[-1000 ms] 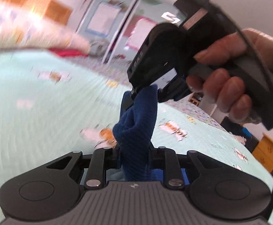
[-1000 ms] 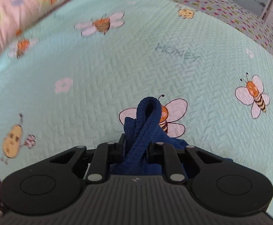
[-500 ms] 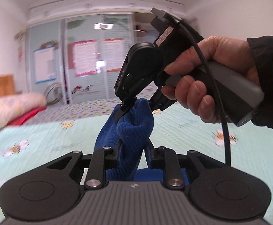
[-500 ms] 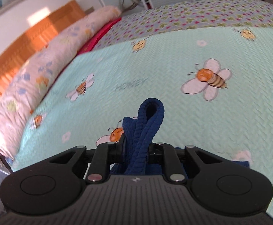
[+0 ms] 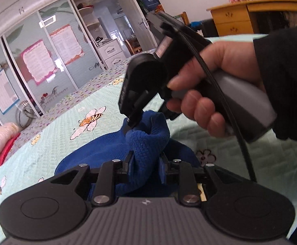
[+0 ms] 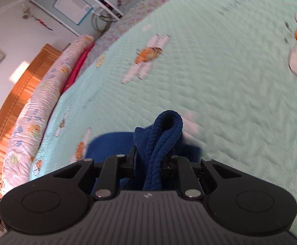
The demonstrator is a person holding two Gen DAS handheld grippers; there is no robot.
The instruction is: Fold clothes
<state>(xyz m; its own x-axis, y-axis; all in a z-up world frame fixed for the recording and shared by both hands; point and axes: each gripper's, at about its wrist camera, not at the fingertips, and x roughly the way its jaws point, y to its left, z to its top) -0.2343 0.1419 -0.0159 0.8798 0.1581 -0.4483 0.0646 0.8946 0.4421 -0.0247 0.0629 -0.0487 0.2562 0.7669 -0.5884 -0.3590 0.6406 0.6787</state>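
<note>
A dark blue knitted garment (image 5: 146, 143) hangs over the mint bee-print bedspread (image 5: 52, 140). My left gripper (image 5: 145, 164) is shut on a bunched fold of it. In the left wrist view the right gripper (image 5: 135, 122), held by a hand (image 5: 205, 94) in a black sleeve, pinches the same garment just ahead of my left fingers. In the right wrist view my right gripper (image 6: 151, 160) is shut on a looped ribbed edge of the blue garment (image 6: 162, 134). More blue cloth (image 6: 109, 145) spreads below and to the left.
The bedspread (image 6: 219, 85) fills the space ahead. A floral bolster (image 6: 38, 112) and a wooden headboard (image 6: 7, 112) line the left side. Glass-door wardrobes (image 5: 46, 61) and a wooden desk (image 5: 240, 18) stand beyond the bed.
Both grippers swung round with the garment still held; the views turned from the headboard side toward the wardrobes and desk. The blue cloth now spreads lower and wider beneath them.
</note>
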